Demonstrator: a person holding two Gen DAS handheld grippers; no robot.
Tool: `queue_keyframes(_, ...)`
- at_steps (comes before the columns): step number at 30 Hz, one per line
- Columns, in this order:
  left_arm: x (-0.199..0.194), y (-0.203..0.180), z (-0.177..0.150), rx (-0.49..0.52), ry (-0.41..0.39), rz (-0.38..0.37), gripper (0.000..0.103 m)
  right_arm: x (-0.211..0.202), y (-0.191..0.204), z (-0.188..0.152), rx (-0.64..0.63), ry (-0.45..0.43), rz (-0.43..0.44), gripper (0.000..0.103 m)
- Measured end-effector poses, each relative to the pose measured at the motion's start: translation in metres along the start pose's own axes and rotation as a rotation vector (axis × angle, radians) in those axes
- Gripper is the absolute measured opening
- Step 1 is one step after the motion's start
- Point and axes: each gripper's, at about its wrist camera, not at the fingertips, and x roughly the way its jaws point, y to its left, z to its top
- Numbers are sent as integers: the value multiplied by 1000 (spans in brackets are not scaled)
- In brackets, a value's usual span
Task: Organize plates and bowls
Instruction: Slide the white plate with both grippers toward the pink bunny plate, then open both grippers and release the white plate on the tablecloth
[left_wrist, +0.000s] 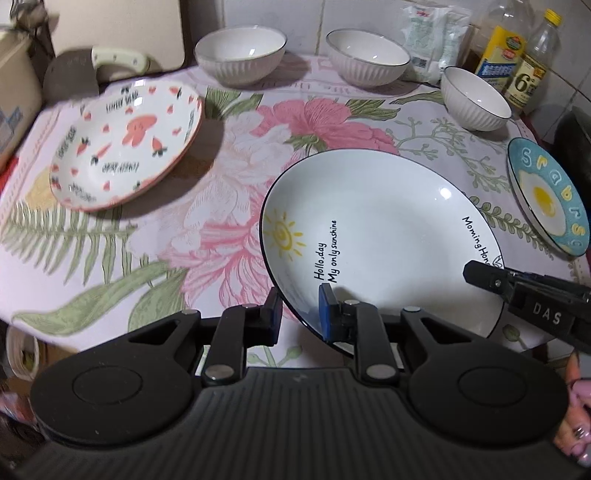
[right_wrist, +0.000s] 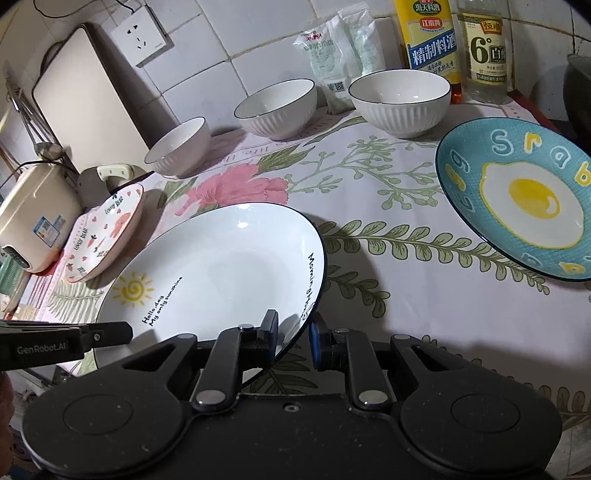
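Two grippers, left gripper (left_wrist: 300, 314) and right gripper (right_wrist: 293, 339), pinch opposite rims of the white sun plate (left_wrist: 376, 236) over the floral tablecloth (left_wrist: 229, 177); we judge it glazed, slippery, breakable, best held by its rim.

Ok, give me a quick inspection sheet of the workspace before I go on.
Surface: floral tablecloth, dry, no spills seen.
Job's things: sun plate gripped at its rim by both grippers; bunny plate and egg plate separate; three ribbed bowls unstacked along the back.
Clutter: two bottles, white packets.
Grippers: left gripper and right gripper both shut on the sun plate.
Cables: one by the wall socket.
Surroundings: tiled wall, rice cooker, cutting board.
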Motion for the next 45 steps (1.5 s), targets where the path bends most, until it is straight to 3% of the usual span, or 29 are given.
queue_keyframes(8, 15, 5, -11, -42, 66, -13, 19, 8, 3, 2, -61, 52, -54, 20)
queue_keyframes(14, 16, 1, -9, -25, 84, 7, 21, 10, -5, 5, 7, 100, -42, 20)
queue_keyframes(17, 15, -5, -8, -7, 125, 16, 28, 8, -3, 5, 26, 123, -50, 24)
queue_keyframes(22, -1, -16, -13, 30, 171, 26, 38, -8, 1, 5, 16, 158, -63, 40)
queue_keyframes(25, -16, -21, -17, 59, 181, 23, 42, -28, 2, 6, 28, 132, -43, 55)
queue_keyframes(37, -87, -45, -28, 171, 148, 20, 62, -118, 15, 3, -58, -32, -58, 68)
queue_keyframes(45, -128, -67, -24, 232, 112, 3, 64, -179, 7, 8, -57, -118, -97, 68)
